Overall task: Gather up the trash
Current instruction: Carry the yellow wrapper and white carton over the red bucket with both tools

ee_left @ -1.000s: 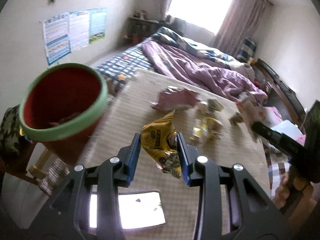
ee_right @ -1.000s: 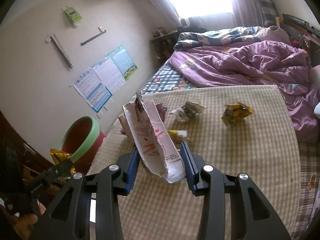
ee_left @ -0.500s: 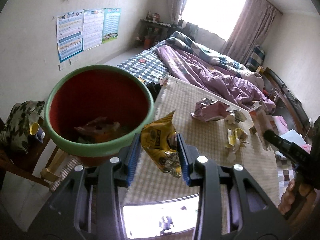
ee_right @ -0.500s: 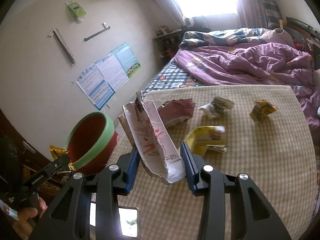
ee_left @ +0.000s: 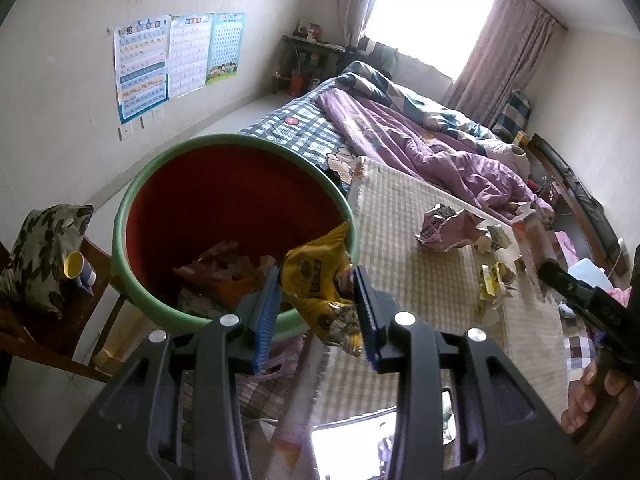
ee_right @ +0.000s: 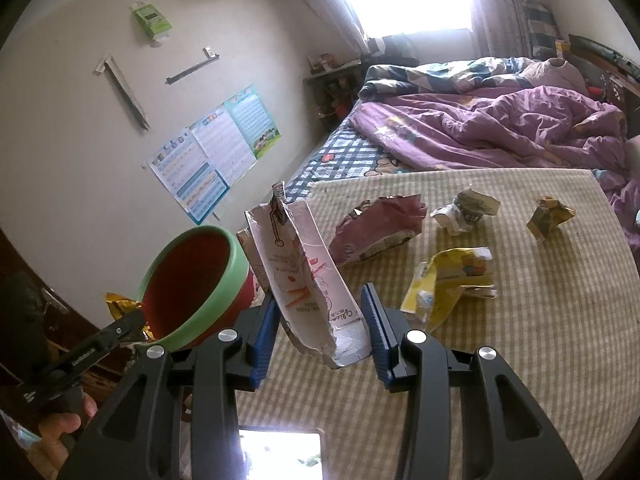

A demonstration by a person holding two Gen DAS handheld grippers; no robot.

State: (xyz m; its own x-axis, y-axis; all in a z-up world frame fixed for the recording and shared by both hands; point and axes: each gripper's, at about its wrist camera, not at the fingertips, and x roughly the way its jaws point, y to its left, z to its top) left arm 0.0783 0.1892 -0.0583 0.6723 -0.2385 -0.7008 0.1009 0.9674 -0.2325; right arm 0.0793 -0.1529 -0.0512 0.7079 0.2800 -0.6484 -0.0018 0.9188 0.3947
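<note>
My left gripper [ee_left: 316,312] is shut on a crumpled yellow wrapper [ee_left: 320,280], held at the near rim of a red bin with a green rim [ee_left: 136,200]; trash lies in the bin's bottom. My right gripper [ee_right: 320,320] is shut on a torn white and pink carton [ee_right: 300,272], above the checked mat [ee_right: 520,340] and right of the bin [ee_right: 200,280]. On the mat lie a pink bag [ee_right: 380,228], a yellow wrapper [ee_right: 452,280], a white crumpled packet [ee_right: 464,208] and a small yellow wad [ee_right: 550,216].
A bed with a purple quilt [ee_right: 500,132] runs behind the mat. A wooden chair with a leaf-print cushion [ee_left: 36,256] and a yellow cup [ee_left: 78,268] stands left of the bin. Posters [ee_left: 172,60] hang on the wall. A hand [ee_left: 592,396] grips the right tool.
Both grippers have moved left toward the bin, each keeping its load. The yellow wrapper has gone from over the mat to the bin's near rim.
</note>
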